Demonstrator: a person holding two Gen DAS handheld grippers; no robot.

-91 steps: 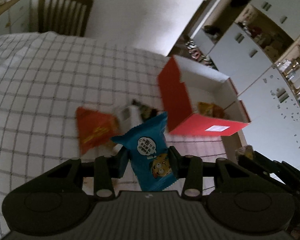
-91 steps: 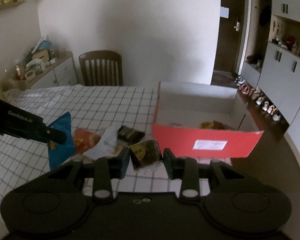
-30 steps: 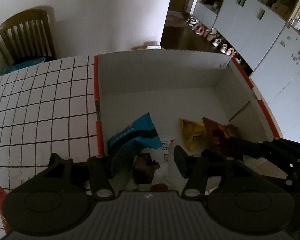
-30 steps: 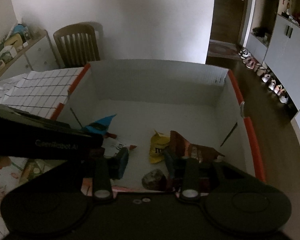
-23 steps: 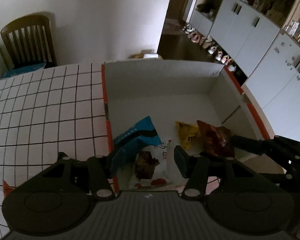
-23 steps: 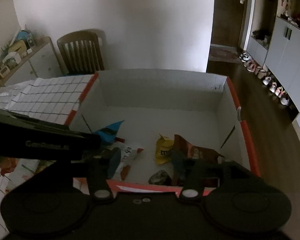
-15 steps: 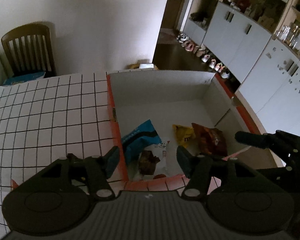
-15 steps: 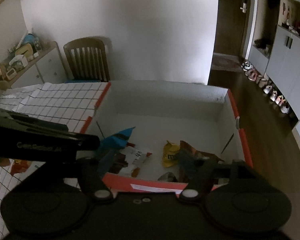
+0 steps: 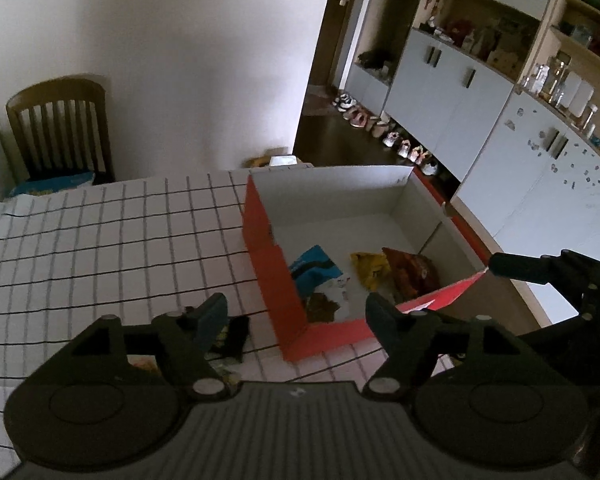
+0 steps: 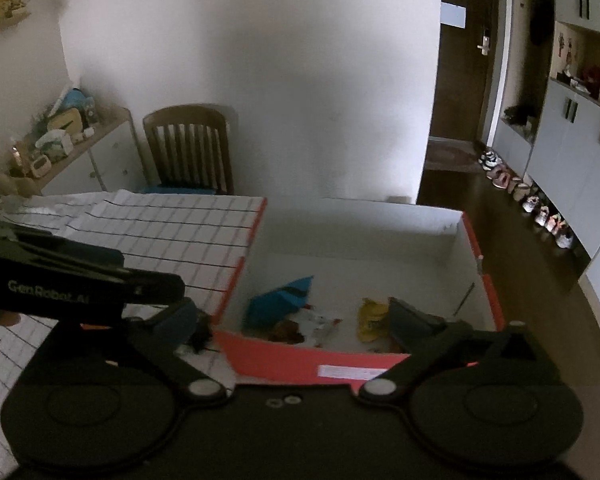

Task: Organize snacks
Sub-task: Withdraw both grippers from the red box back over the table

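**Both grippers empty above the box; last packets lie on the left**

Left wrist view: the left gripper (image 9: pixel 296 312) hangs above the checked tablecloth (image 9: pixel 100 248) with its jaws spread wide and nothing between them. The red cardboard box (image 9: pixel 278 292) sits ahead and slightly right, open at the top. Inside it lie a blue snack packet (image 9: pixel 314 270), a yellow packet (image 9: pixel 370 268), a reddish-brown packet (image 9: pixel 410 274) and a dark packet on a white wrapper (image 9: pixel 324 304). Outside the box, just beside its left wall, a dark snack packet (image 9: pixel 230 336) rests on the cloth directly under the left finger, with something orange peeking behind the finger mount; its long axis cannot be told. The right gripper's finger (image 9: pixel 520 268) reaches in from the right, beyond the box's near corner.

Right wrist view: the right gripper (image 10: pixel 292 320) has its jaws spread and empty, centred over the box's near wall (image 10: pixel 300 364). The blue snack packet (image 10: pixel 278 302) and yellow packet (image 10: pixel 370 318) lie just past that wall. The left gripper's body (image 10: pixel 80 284) crosses at left, hiding most of the cloth.

The loose packets lie left of the box, so the left gripper is the nearer one; it would need to drop down and slightly back.
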